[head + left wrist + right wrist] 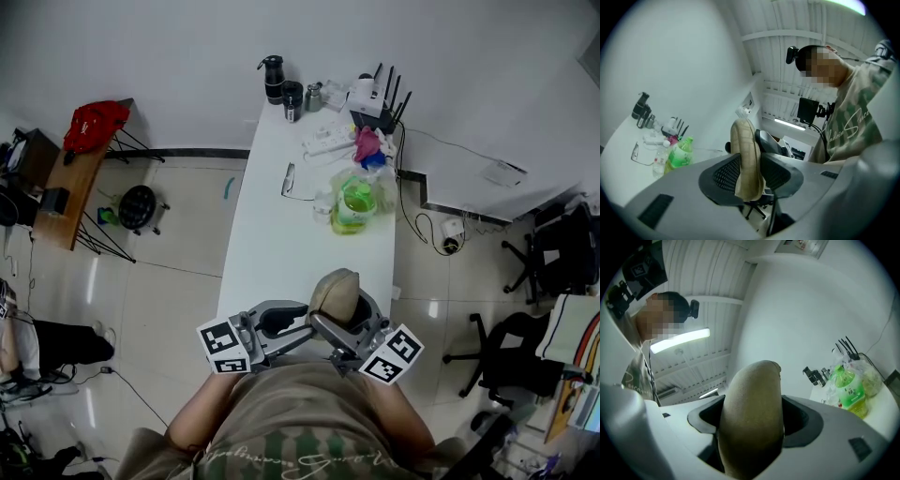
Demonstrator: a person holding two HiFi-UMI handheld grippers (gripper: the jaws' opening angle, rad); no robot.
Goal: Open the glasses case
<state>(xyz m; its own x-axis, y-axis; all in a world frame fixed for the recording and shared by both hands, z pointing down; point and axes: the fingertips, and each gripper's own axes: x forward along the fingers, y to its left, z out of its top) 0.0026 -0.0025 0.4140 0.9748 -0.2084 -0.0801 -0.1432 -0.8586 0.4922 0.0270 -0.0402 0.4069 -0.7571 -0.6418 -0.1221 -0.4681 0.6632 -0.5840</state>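
Right now your right gripper (pixel 752 420) is clamped across the broad body of the tan glasses case (pixel 335 292), while your left gripper (pixel 749 174) pinches its narrow edge between both pads. You hold the case over the near end of the white table (pixel 281 246), close to your chest.

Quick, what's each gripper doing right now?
Left gripper: closed on the case, across its thin side.
Right gripper: closed on the case, across its broad side.
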